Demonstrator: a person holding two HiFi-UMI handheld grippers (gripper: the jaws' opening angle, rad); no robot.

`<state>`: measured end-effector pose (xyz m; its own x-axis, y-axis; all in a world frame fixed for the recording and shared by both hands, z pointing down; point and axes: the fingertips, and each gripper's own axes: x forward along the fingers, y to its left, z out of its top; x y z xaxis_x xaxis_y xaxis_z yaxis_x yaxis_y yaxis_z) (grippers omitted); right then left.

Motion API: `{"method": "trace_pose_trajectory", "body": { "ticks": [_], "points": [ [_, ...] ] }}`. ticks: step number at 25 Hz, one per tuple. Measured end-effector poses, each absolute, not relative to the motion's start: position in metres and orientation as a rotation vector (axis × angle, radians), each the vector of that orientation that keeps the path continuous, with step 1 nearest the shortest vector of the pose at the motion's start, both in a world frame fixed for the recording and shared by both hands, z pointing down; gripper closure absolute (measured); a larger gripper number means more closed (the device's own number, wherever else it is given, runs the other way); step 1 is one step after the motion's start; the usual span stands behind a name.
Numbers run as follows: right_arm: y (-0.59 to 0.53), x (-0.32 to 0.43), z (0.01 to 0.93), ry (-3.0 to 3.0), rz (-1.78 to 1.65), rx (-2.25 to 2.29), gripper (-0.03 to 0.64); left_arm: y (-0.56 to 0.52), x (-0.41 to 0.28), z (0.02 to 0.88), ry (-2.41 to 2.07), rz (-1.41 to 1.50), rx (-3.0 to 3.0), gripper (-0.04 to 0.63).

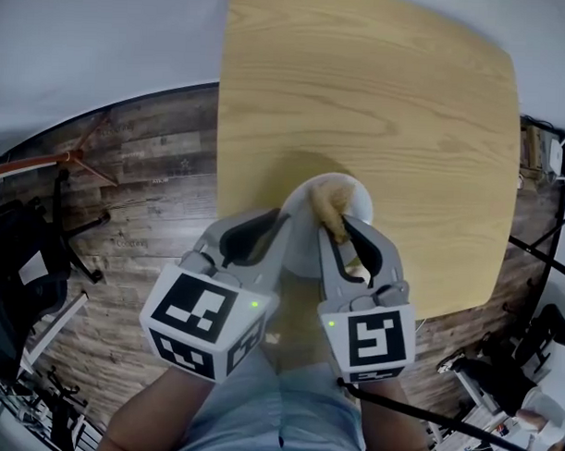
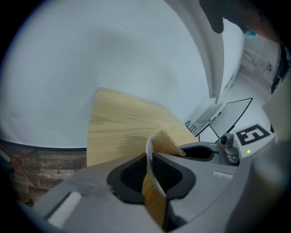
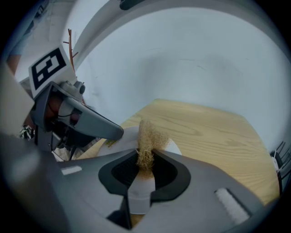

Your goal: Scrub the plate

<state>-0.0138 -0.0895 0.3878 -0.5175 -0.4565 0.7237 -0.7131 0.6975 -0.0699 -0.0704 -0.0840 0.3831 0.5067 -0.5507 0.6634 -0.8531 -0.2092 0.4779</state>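
A small white plate is held above the near edge of the wooden table. My left gripper is shut on its rim; in the left gripper view the plate stands edge-on between the jaws of the left gripper. My right gripper is shut on a tan fibrous scrub pad. In the right gripper view the pad sticks up from the right gripper and lies against the plate's face. The left gripper shows at the left there.
The light wooden table stretches away beyond the plate. Dark plank floor lies to the left, with a black stand and chair. Cluttered gear sits at the right. The person's blue-clad lap is below the grippers.
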Motion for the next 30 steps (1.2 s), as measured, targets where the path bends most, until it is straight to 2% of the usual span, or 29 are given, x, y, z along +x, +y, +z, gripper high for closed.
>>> {"method": "trace_pose_trajectory", "body": {
  "ticks": [21, 30],
  "points": [
    [-0.015, -0.037, 0.392, -2.287, 0.538, 0.636, 0.545, -0.083, -0.079, 0.384, -1.227, 0.422, 1.855, 0.54],
    [0.008, -0.024, 0.401, -2.241, 0.604, 0.622, 0.546, -0.077, -0.084, 0.386, -1.228, 0.454, 1.873, 0.54]
  ]
}}
